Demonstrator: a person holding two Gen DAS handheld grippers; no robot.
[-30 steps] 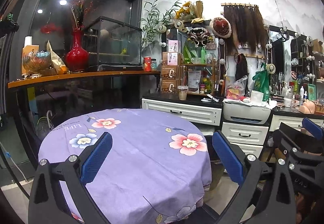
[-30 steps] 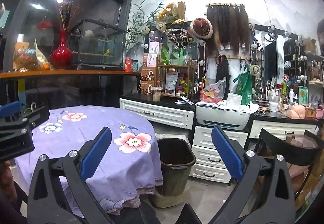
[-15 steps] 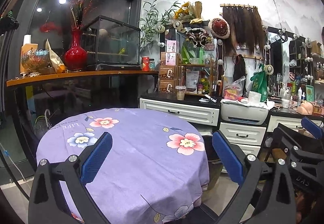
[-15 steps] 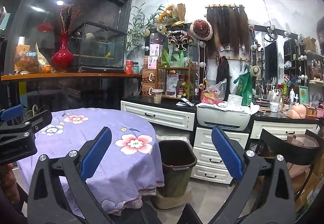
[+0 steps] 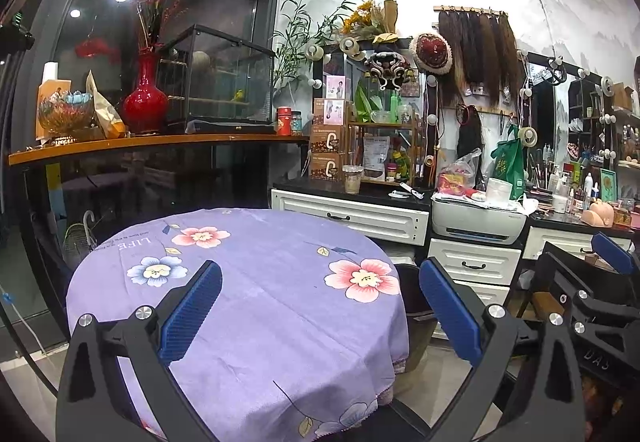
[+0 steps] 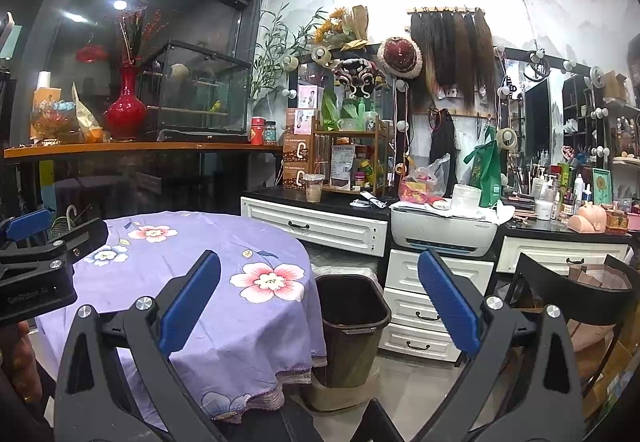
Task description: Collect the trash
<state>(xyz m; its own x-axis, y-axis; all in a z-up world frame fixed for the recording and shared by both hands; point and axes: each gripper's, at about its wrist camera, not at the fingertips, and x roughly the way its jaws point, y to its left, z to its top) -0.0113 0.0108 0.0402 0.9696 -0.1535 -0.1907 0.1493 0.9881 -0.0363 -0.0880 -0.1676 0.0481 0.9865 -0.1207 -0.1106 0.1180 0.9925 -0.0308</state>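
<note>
Both cameras have drifted slightly, so the round table sits a touch lower in view; nothing else changes. No trash shows on the purple floral tablecloth [image 5: 256,282], which looks bare, so collecting may be finished or not begun. Just beside the table stands the dark waste bin [image 6: 352,322]; its contents are too dim to read. Left gripper [image 5: 320,306] and right gripper [image 6: 320,306] hover with jaws spread, holding nothing. Behind, the cluttered counter [image 6: 340,202] may hide litter.

A hair and makeup studio: hair extensions [image 6: 452,50] hang at twelve o'clock, bulb-lit mirrors [image 6: 538,114] and cosmetics bottles [image 6: 560,190] crowd the worktop [image 6: 560,228] at two o'clock.
</note>
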